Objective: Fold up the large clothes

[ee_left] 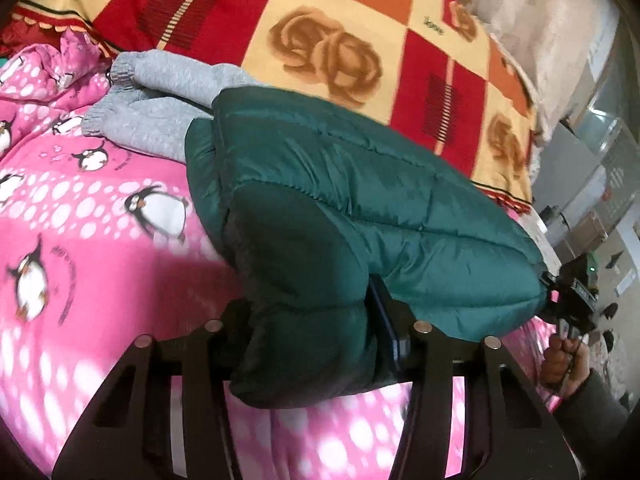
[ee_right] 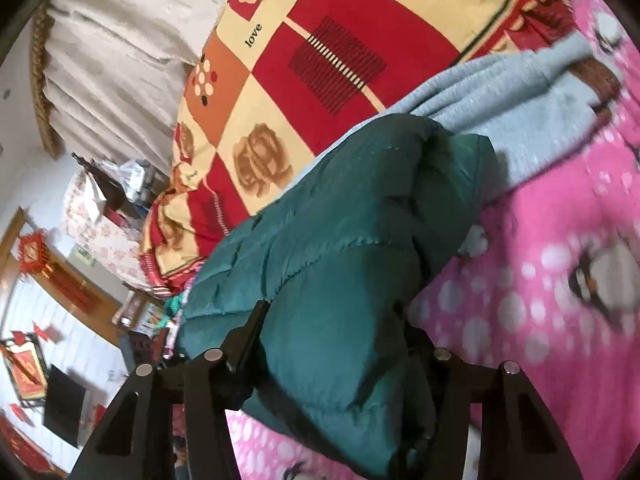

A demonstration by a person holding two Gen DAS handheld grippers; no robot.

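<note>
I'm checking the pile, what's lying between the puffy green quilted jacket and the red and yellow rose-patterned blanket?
A grey knitted garment lies there, beside the green jacket and against the blanket. Both wrist views show it.

A pink penguin bedsheet (ee_left: pixel 100 264) covers the bed, a red and yellow rose-patterned blanket (ee_left: pixel 328 52) beside a pale curtain (ee_right: pixel 116 60)

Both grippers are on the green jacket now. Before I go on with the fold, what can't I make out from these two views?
- Left gripper pads: left wrist view, buried in the green jacket.
- Right gripper pads: right wrist view, also covered by jacket.
- Jacket's collar, zip, sleeves: neither view shows them, bunched folds hide them.
- Grey garment: jacket overlaps it in both views.
- Penguin blanket: motion-blurred in the right wrist view.
</note>
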